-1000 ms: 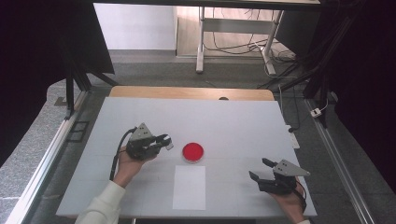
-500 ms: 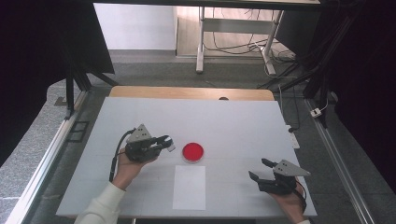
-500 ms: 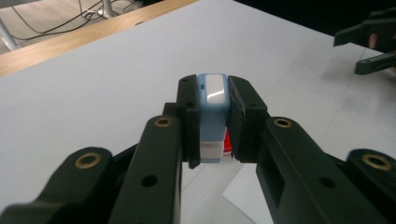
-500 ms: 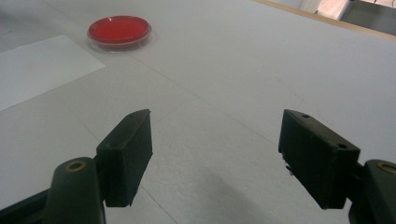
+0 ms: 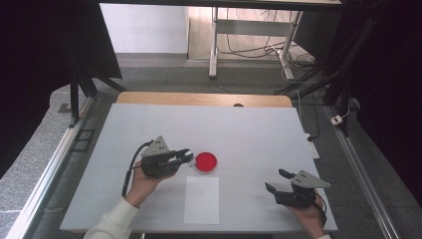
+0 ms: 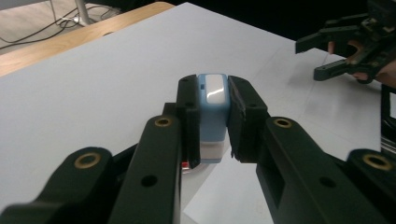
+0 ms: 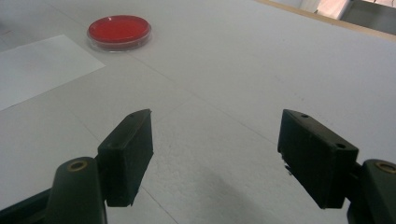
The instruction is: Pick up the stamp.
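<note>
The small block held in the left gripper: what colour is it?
Light blue, with a white base and a glossy white patch on top; the left gripper view shows it best.

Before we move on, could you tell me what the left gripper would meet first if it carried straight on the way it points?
Most likely the red dish, just ahead of the left gripper and its small blue block.

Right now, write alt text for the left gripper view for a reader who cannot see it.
Two black jaws of the left gripper are clamped on a small light-blue block with a white base, held above a white table. At the upper right, farther off, a hand holds the right gripper with its jaws apart.
</note>
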Demonstrator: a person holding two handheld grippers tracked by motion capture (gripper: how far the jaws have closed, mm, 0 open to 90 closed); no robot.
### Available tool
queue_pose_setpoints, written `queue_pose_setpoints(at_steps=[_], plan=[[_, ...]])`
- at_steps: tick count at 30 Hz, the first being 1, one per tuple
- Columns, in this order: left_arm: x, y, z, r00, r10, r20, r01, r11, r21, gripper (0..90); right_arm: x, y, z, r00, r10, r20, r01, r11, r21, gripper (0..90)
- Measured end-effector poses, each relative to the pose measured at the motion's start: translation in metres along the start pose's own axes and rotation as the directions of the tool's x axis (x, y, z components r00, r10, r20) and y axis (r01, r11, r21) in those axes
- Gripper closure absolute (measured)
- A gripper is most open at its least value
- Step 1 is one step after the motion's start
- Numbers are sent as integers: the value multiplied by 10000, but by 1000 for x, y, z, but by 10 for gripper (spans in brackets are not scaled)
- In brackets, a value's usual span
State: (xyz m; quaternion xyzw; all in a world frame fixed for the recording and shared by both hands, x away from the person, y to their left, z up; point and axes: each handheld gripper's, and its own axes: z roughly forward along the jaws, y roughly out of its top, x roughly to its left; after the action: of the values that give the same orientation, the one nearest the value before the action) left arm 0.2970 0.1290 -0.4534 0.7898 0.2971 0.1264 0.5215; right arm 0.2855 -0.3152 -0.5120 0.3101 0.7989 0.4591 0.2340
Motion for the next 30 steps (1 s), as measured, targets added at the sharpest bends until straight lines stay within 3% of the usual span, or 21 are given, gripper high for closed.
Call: queue_pose_setpoints(at_steps=[21, 30], plan=[[-30, -1, 25, 9967, 189, 788, -214, 9993, 312, 759, 1, 0, 2, 10000, -82, -22, 82, 9999, 95, 264], [-33, -1, 27, 9976, 213, 657, -229, 9995, 230, 759, 1, 0, 2, 9999, -109, -16, 109, 9999, 96, 264]])
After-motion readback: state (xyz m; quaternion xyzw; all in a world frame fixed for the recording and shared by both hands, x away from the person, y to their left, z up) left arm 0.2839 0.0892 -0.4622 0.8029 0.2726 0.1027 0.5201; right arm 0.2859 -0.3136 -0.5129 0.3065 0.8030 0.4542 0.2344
